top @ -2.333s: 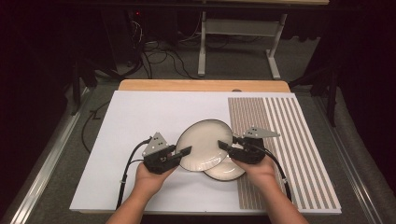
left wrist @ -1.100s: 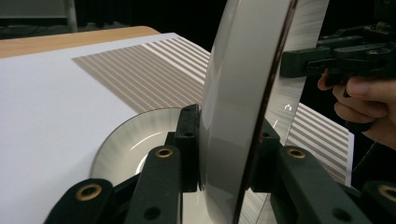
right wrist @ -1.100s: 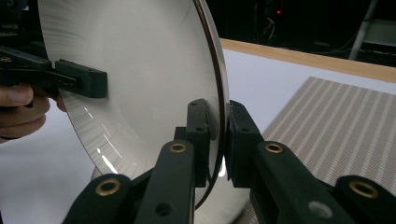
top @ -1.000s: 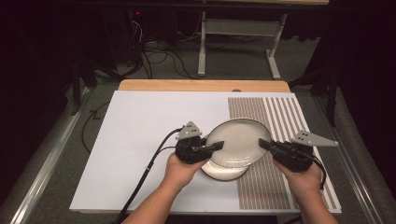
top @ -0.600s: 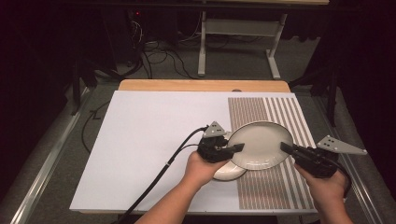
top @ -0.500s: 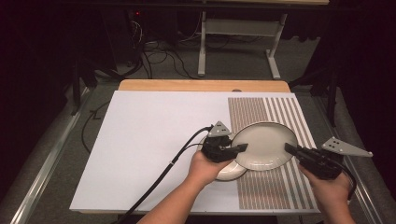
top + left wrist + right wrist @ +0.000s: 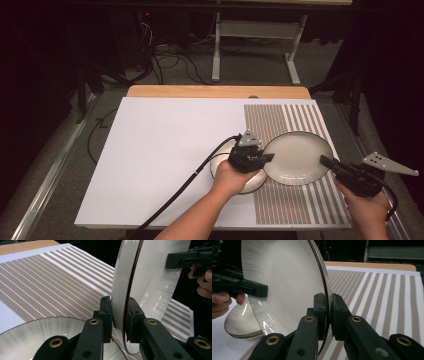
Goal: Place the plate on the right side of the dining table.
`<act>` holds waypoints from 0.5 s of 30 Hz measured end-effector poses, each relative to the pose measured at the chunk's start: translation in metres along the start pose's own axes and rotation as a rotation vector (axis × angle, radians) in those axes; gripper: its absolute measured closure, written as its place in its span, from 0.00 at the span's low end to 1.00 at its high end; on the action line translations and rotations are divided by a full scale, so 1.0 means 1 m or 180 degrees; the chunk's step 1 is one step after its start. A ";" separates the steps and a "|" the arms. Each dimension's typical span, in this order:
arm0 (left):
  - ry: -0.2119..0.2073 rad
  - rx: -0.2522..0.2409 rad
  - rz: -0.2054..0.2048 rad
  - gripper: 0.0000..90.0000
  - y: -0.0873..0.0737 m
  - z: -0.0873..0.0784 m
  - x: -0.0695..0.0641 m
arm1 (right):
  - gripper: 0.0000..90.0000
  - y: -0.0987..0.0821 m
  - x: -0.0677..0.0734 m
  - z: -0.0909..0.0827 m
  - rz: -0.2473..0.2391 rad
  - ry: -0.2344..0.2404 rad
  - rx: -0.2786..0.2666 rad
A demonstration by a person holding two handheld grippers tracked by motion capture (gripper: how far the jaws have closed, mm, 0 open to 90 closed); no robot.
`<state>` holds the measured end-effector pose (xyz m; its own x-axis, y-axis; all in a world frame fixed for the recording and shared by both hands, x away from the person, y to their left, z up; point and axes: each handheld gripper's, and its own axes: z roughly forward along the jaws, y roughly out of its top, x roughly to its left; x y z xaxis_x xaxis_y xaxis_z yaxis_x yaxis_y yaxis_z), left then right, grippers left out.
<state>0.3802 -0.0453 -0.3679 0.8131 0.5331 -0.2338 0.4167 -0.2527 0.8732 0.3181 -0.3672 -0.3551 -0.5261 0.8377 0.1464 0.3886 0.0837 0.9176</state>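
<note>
- Comparing with 0.5 s ago: upper plate (image 7: 297, 157) is carried further right over the striped mat (image 7: 295, 120).
- Left gripper (image 7: 265, 158) and right gripper (image 7: 324, 161) are clamped on opposite rims.
- Lower plate (image 7: 220, 162) is unmoved.

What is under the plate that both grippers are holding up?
Under the raised plate, gripped at opposite rims by the left gripper and right gripper, lies the striped mat. A second plate rests beside it. The mat directly beneath is covered.

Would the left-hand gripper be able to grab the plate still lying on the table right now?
Probably not as things stand. The left gripper is shut on the rim of the lifted plate, which the right gripper also clamps. The lower plate lies right beneath it, with nothing in the way, but the left would have to let go first.
</note>
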 end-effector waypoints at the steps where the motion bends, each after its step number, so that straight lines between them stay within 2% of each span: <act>1: 0.0001 0.0003 -0.0011 0.87 0.001 0.002 0.000 | 0.96 0.000 -0.001 -0.001 0.0005 -0.0019 0.0004; 5: 0.0029 0.0033 0.0006 0.87 0.003 0.009 -0.002 | 0.96 -0.001 -0.005 -0.003 0.0010 -0.0088 0.0035; 11: 0.0071 0.0050 -0.0057 0.87 0.004 0.024 -0.007 | 0.95 -0.005 -0.016 -0.005 0.0100 -0.0177 0.0090; 15: 0.0060 0.0102 -0.0023 0.87 0.003 0.031 -0.011 | 0.95 -0.010 -0.022 -0.009 0.0172 -0.0199 0.0121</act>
<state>0.3852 -0.0773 -0.3758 0.8023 0.5501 -0.2316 0.4356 -0.2744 0.8573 0.3189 -0.3909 -0.3646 -0.4558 0.8735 0.1708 0.4442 0.0570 0.8941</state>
